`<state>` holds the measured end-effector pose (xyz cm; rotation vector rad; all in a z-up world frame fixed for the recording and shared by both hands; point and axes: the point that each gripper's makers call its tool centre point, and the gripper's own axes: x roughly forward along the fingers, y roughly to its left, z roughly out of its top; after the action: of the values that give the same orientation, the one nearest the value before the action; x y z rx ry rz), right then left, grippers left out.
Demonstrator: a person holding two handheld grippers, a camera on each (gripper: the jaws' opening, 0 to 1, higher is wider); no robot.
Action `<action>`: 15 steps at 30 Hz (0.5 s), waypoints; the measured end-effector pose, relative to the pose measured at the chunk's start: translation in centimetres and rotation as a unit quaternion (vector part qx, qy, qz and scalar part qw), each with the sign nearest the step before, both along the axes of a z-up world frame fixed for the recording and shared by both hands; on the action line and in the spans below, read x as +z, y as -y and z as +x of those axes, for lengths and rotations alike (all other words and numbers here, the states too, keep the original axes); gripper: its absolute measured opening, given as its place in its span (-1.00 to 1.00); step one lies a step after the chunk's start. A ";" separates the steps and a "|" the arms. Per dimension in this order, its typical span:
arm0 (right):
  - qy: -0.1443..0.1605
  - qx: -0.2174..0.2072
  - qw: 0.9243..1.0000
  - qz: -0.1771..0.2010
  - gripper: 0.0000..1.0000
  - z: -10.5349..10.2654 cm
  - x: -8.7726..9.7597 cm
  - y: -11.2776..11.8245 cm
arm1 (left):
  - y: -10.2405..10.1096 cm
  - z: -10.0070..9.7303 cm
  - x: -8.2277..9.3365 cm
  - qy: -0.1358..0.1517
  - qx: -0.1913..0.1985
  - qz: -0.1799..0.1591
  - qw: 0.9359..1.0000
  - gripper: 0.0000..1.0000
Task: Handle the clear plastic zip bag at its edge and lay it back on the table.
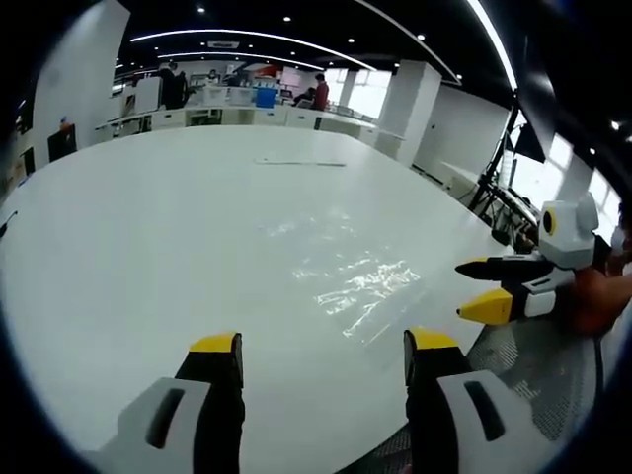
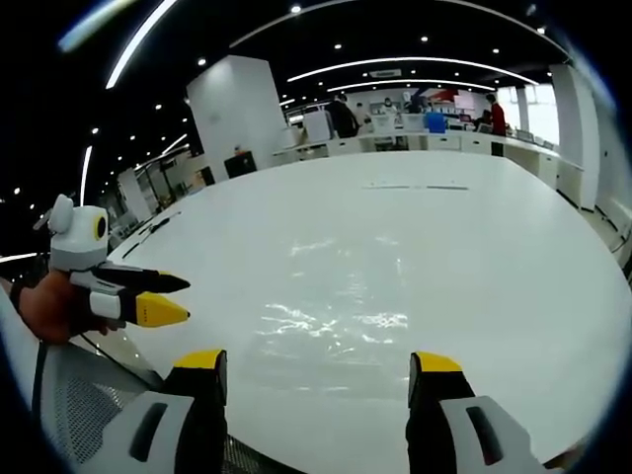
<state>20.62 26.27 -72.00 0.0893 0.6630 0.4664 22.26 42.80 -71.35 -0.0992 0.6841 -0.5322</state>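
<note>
The clear plastic zip bag (image 1: 360, 286) lies flat on the white table (image 1: 148, 227), its creases catching the light. My left gripper (image 1: 321, 348) hovers open just short of the bag, nothing between its jaws. The right gripper (image 1: 472, 286) comes in from the right at the table's edge, its jaws apart, close to the bag's right side. In the right gripper view the bag (image 2: 331, 321) lies ahead of my open right gripper (image 2: 321, 367), and the left gripper (image 2: 178, 296) reaches in from the left, held by a hand.
A thin dark strip (image 1: 299, 163) lies far across the table. A mesh chair back (image 1: 538, 365) stands beside the near table edge. Desks, pillars and people (image 1: 319, 92) fill the room's far end.
</note>
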 end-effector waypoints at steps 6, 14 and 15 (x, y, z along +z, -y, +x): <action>-0.003 0.000 1.000 0.002 0.48 0.0 -0.2 -0.1 | 0.4 -0.2 -0.1 -0.001 -0.008 0.003 1.000 0.30; -0.004 -0.001 1.000 0.003 0.48 0.0 -0.1 0.0 | 0.4 0.2 -0.1 -0.007 -0.003 -0.007 1.000 0.29; -0.004 -0.001 1.000 0.003 0.48 0.0 -0.2 0.0 | 0.5 0.3 -0.1 -0.006 -0.005 -0.006 1.000 0.28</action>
<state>20.60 26.29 -72.16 0.0983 0.6695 0.4668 22.59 42.29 -71.41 -0.1097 0.6929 -0.5449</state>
